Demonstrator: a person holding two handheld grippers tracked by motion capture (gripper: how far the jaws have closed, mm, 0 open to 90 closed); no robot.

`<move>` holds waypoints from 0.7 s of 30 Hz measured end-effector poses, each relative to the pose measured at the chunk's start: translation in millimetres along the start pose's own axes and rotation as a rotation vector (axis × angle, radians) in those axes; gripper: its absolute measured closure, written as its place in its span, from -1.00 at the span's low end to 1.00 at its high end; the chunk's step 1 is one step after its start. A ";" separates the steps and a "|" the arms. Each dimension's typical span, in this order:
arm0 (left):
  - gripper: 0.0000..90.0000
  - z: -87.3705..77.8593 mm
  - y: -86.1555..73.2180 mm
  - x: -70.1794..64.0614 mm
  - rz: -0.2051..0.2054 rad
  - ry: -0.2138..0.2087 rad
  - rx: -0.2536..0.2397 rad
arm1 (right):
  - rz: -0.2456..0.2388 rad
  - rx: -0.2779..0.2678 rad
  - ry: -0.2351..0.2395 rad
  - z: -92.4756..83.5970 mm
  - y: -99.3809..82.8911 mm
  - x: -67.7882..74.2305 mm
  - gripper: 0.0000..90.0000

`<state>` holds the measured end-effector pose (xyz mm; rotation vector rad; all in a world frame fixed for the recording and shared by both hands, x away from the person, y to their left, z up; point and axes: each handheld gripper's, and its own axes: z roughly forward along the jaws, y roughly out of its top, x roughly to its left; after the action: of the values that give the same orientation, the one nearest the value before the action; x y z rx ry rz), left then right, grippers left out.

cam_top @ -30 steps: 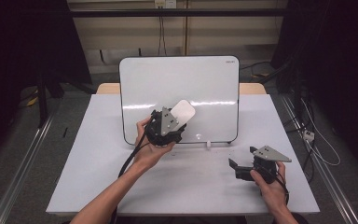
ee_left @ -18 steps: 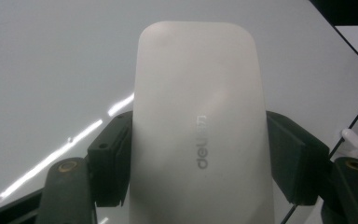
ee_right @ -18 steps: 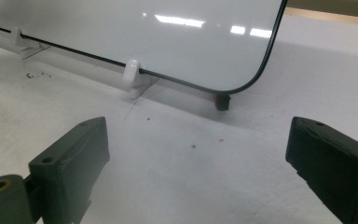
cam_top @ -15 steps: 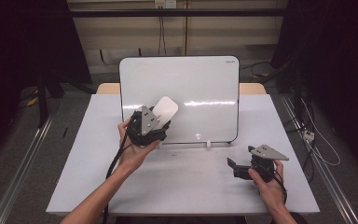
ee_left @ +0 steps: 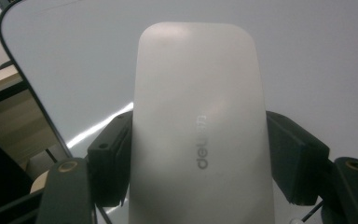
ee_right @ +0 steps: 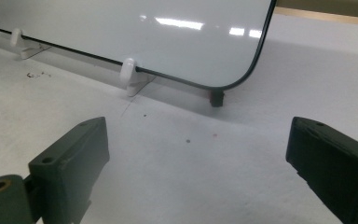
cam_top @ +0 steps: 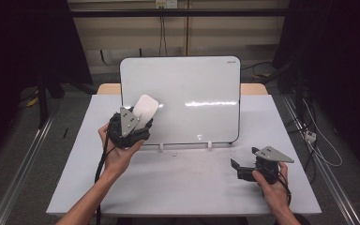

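On the white table (cam_top: 178, 187), a glossy white whiteboard with a thin black rim and rounded corners (cam_top: 192, 89) stands propped upright on small white clips. We hold the left gripper (cam_top: 138, 123) up in front of the board's lower left part; in the high view its dark body and grey three-cornered plate sit in our left hand (cam_top: 117, 150). Its two black jaws are clamped on a smooth, white, rounded-oblong plastic eraser (ee_left: 198, 126), one jaw pressing each long side. In the left gripper view the eraser rises between the jaws with faint grey lettering along its face, and the board's surface lies right behind it; we cannot tell whether the eraser's far end touches the board. In the high view the eraser's pale end (cam_top: 146, 108) juts up and to the right of the gripper, over the board's left edge.

Well apart, on the table's right side, our right hand (cam_top: 274, 187) holds the right gripper (cam_top: 236, 166) low over the tabletop. In the right gripper view its black jaws stand wide apart with bare table between them, pointing toward the board's lower corner (ee_right: 242, 79) and one white clip (ee_right: 129, 74).
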<state>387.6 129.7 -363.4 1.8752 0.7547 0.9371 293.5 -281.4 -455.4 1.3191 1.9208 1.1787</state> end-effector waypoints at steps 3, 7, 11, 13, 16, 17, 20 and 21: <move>-0.31 -0.7 -6.0 0.9 0.005 0.013 0.014 | -0.003 0.002 0.004 0.7 0.0 1.4 -0.87; -0.31 -0.2 -14.1 3.9 -0.003 0.037 0.031 | 0.000 0.004 0.007 0.9 0.0 1.0 -0.87; -0.31 2.1 -23.1 6.1 0.006 0.048 0.048 | 0.000 0.000 0.001 0.7 0.1 -0.1 -0.87; -0.31 4.5 -27.5 5.5 0.003 0.042 0.064 | -0.004 0.003 0.001 0.9 0.3 0.3 -0.87; -0.31 9.4 -32.6 -0.2 0.024 0.044 0.075 | -0.005 0.005 0.001 1.0 0.6 1.1 -0.87; -0.31 10.6 -33.8 -1.8 0.026 0.041 0.079 | -0.003 0.004 0.000 1.2 0.9 1.3 -0.87; -0.31 14.1 -37.6 -5.1 0.044 0.042 0.087 | -0.007 0.002 0.000 1.8 1.4 2.3 -0.87; -0.31 15.9 -39.0 -5.5 0.043 0.044 0.092 | -0.005 0.005 0.002 1.8 1.4 3.0 -0.87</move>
<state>393.1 135.1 -405.2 1.9634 0.7981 0.9884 294.5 -277.7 -454.8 1.3160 1.9288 1.1736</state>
